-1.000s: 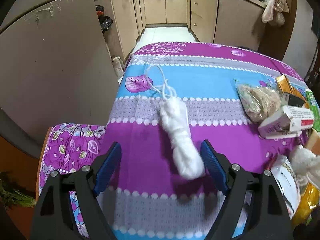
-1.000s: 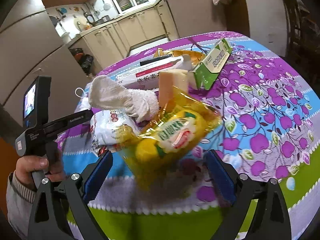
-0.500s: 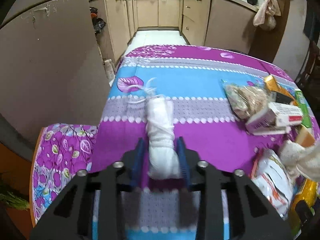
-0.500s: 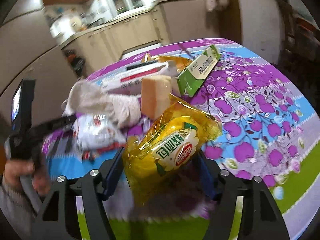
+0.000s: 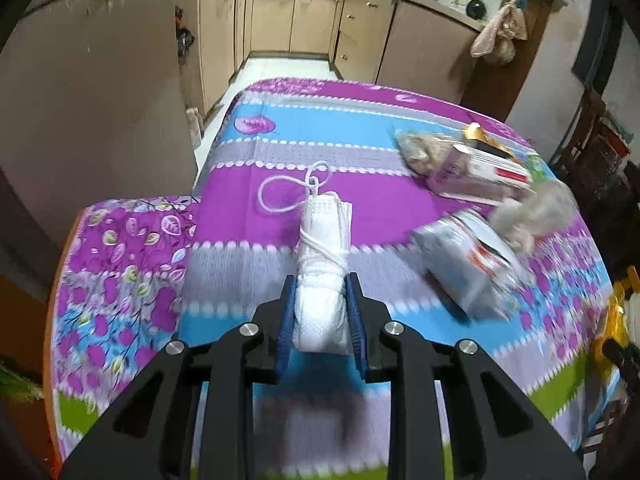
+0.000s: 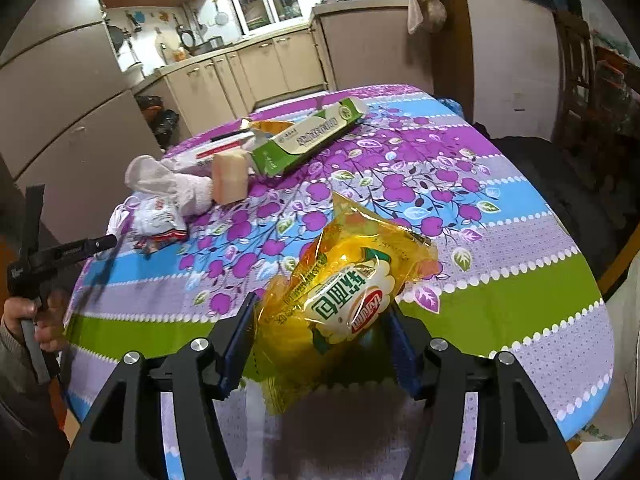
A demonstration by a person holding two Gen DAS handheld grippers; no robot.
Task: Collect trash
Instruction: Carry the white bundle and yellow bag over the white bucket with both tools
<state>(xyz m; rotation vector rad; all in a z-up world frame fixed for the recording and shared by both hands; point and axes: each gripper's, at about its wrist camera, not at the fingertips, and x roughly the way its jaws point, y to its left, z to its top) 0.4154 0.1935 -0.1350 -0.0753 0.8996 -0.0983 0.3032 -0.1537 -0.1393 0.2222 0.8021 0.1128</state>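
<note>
My left gripper (image 5: pixel 320 300) is shut on a rolled white face mask (image 5: pixel 325 256) with loose ear loops, held above the flowered tablecloth (image 5: pixel 280 136). My right gripper (image 6: pixel 320 320) is shut on a yellow snack bag (image 6: pixel 344 292) and holds it above the table near the front edge. More trash lies on the table: a green carton (image 6: pixel 308 136), a beige block (image 6: pixel 230 178), a white crumpled cloth (image 6: pixel 168 180), a white and red wrapper (image 6: pixel 158 220), a white and red box (image 5: pixel 480 176) and a clear bag of brownish bits (image 5: pixel 420 150).
A chair seat with a flowered cover (image 5: pixel 120 248) stands at the table's left. Beige kitchen cabinets (image 5: pixel 312 24) stand behind, a tall cabinet side (image 5: pixel 88 92) at the left. A dark wooden chair (image 6: pixel 580 80) stands at the far right.
Both grippers have shut, the left on the white mask, the right on the yellow bag. Both have lifted and drawn back from the trash pile.
</note>
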